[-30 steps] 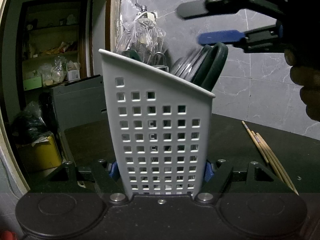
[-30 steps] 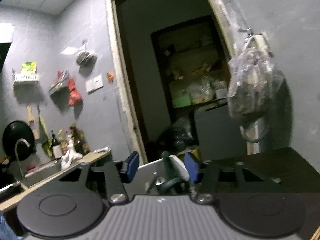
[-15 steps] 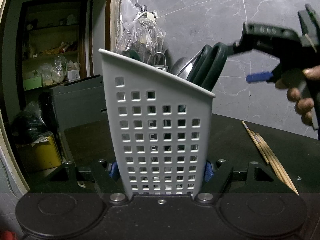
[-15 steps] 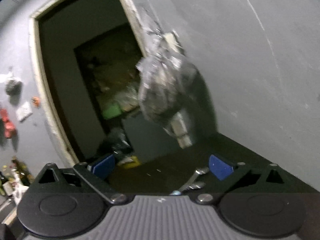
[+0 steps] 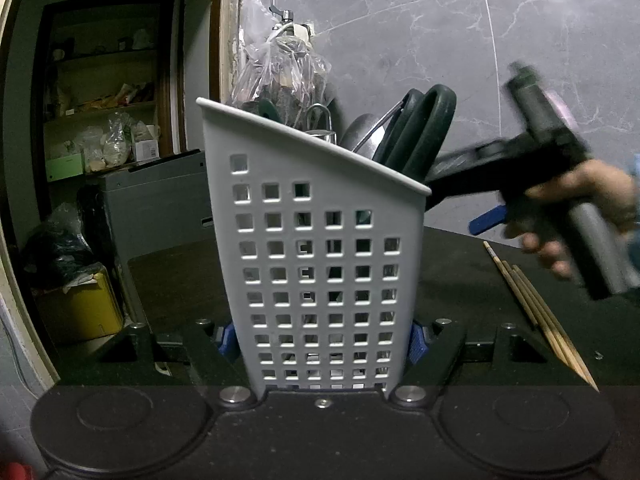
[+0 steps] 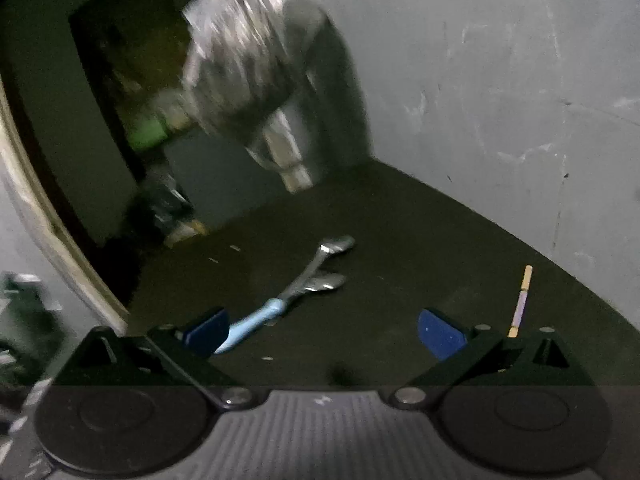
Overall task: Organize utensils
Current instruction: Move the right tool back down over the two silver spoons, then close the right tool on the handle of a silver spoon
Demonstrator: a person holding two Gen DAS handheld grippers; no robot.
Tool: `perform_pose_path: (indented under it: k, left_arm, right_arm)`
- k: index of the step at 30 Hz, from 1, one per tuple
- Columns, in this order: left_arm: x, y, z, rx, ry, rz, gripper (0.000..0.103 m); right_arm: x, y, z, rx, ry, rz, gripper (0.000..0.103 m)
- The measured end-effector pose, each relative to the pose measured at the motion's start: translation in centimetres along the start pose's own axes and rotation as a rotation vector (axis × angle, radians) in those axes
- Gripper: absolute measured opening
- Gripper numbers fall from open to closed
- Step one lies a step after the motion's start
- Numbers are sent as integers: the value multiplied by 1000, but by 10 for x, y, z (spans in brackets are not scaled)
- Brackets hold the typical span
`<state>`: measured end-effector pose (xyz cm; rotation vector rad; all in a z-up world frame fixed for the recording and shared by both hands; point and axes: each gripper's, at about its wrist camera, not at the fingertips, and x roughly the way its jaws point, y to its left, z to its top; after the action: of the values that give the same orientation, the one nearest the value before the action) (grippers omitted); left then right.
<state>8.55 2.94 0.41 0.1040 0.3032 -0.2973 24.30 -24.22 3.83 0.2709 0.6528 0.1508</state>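
Note:
My left gripper (image 5: 320, 340) is shut on the base of a white perforated utensil holder (image 5: 320, 240) standing on the dark table. Green-handled scissors (image 5: 424, 128) and metal utensils (image 5: 360, 132) stick out of its top. To the holder's right a hand carries my right gripper (image 5: 480, 204), blurred and low over the table. In the right wrist view that gripper (image 6: 324, 332) stands wide open with nothing between its blue pads. Ahead of it lie a blue-handled spoon (image 6: 256, 320) and two metal spoons (image 6: 332, 248). One chopstick (image 6: 520, 304) lies to the right.
Several wooden chopsticks (image 5: 536, 312) lie on the table right of the holder. A clear plastic bag (image 5: 280, 76) hangs on the grey marble wall behind. A doorway with shelves (image 5: 100, 120) and a yellow box (image 5: 80, 308) are at the left.
My right gripper left the spot above the scissors in the holder, opened wider, and swung right and down toward the table and spoons. The left gripper and holder stayed still.

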Motion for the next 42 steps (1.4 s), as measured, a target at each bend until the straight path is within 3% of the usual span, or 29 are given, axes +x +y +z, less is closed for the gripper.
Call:
perform_pose_path:
  k: [4, 9, 24, 28, 31, 33, 42]
  left_arm:
    - [0, 0, 0, 1, 0, 0, 76]
    - [0, 0, 0, 1, -1, -1, 76]
    - [2, 1, 0, 1, 0, 1, 76]
    - [2, 1, 1, 0, 1, -2, 76]
    - [1, 2, 1, 0, 0, -3, 76]
    - [2, 2, 1, -1, -1, -5, 76]
    - [1, 5, 0, -3, -2, -7, 76]
  right_arm:
    - [43, 9, 11, -55, 63, -88, 103]
    - [81, 15, 20, -61, 108, -126, 103]
    - [129, 47, 22, -168, 95, -229, 103]
    - [125, 47, 20, -206, 90, -214, 103]
    - [113, 35, 15, -197, 98, -151, 96]
    - [100, 28, 11, -214, 98, -133, 87]
    - [49, -2, -13, -290, 113, -49, 62]
